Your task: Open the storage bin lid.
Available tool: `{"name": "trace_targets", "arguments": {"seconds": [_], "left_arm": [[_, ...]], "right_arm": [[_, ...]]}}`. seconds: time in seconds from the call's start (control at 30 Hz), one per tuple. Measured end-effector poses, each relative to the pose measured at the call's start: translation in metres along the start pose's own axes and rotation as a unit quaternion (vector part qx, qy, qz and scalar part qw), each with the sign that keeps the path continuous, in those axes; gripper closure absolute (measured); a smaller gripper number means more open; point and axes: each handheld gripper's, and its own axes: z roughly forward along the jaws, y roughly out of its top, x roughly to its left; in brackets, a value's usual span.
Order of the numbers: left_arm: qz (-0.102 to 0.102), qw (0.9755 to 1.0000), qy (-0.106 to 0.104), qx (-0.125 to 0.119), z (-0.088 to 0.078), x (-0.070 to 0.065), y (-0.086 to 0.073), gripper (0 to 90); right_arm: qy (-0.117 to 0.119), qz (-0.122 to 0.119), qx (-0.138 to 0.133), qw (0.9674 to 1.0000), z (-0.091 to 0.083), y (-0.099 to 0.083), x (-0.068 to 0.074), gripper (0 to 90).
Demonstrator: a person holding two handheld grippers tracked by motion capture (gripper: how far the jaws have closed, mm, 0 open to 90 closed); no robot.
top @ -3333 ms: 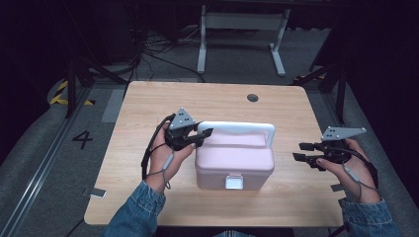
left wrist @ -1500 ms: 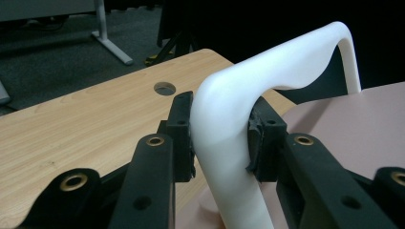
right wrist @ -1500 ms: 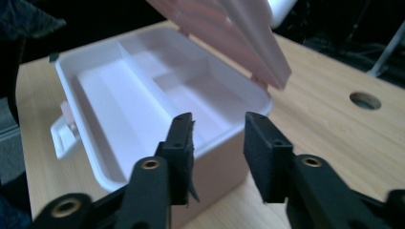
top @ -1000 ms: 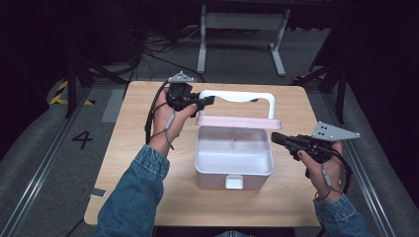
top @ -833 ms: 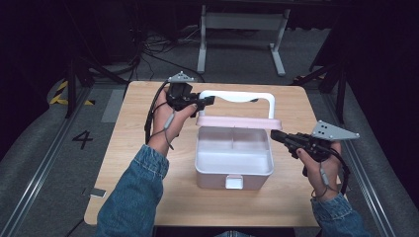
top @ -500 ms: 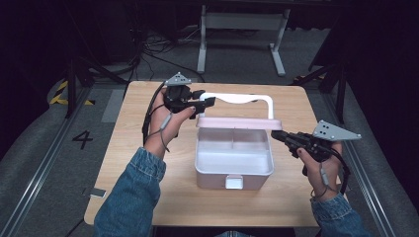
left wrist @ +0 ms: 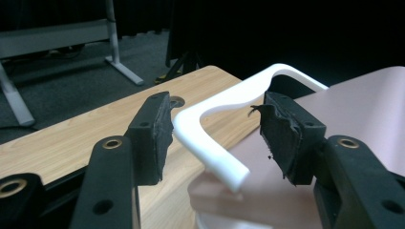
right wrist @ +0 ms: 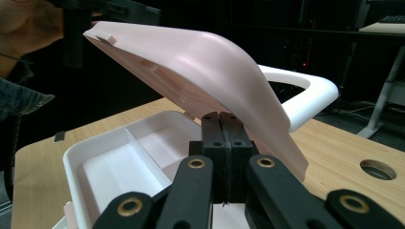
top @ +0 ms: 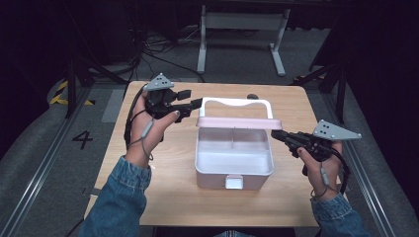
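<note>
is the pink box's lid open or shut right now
Open. The pink lid stands raised behind the box, its white handle pointing away, and the divided white inside shows from above.

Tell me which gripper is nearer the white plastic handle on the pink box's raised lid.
Left. The left gripper has its open jaws on either side of the white plastic handle, its corner between the pads. The right gripper, shut, sits at the box's right side, below the pink lid.
</note>
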Motion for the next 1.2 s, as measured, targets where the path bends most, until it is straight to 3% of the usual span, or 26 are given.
{"name": "trace_targets", "arguments": {"seconds": [0.13,0.3,0.5,0.57,0.7,0.8,0.9,1.03,1.2], "left_arm": [[0.001,0.9998,0.017,-0.010,-0.020,-0.004,-0.008,44.8],[0.027,0.9990,0.035,0.006,-0.034,-0.015,-0.020,44.7],[0.032,0.9993,0.017,0.010,-0.039,-0.022,-0.034,41.9],[0.027,0.9995,0.005,0.015,-0.037,-0.022,-0.039,41.4],[0.039,0.9989,0.004,0.025,-0.029,-0.025,-0.044,40.2],[0.050,0.9984,-0.013,0.022,-0.020,-0.027,-0.047,38.0],[0.064,0.9977,-0.010,0.021,-0.014,-0.029,-0.048,37.9],[0.069,0.9972,-0.017,0.025,-0.006,-0.035,-0.049,37.5],[0.082,0.9961,-0.006,0.030,0.007,-0.040,-0.050,35.4]], "right_arm": [[0.001,0.002,0.000,1.0000,0.000,0.000,0.000,90.0],[0.000,0.003,-0.002,1.0000,0.000,0.000,0.000,90.0],[0.002,0.008,-0.001,1.0000,0.000,0.001,0.000,90.0],[0.004,0.007,-0.002,1.0000,0.001,0.001,0.000,90.0],[0.006,0.008,-0.002,0.9999,0.002,0.000,0.000,90.0],[0.009,0.009,-0.005,0.9999,0.001,0.000,0.000,90.0],[0.009,0.008,-0.006,0.9999,0.000,0.000,0.000,90.0],[0.011,0.011,-0.006,0.9999,-0.001,0.000,-0.001,90.0],[0.012,0.012,-0.005,0.9998,0.000,-0.001,-0.001,90.0]]}}
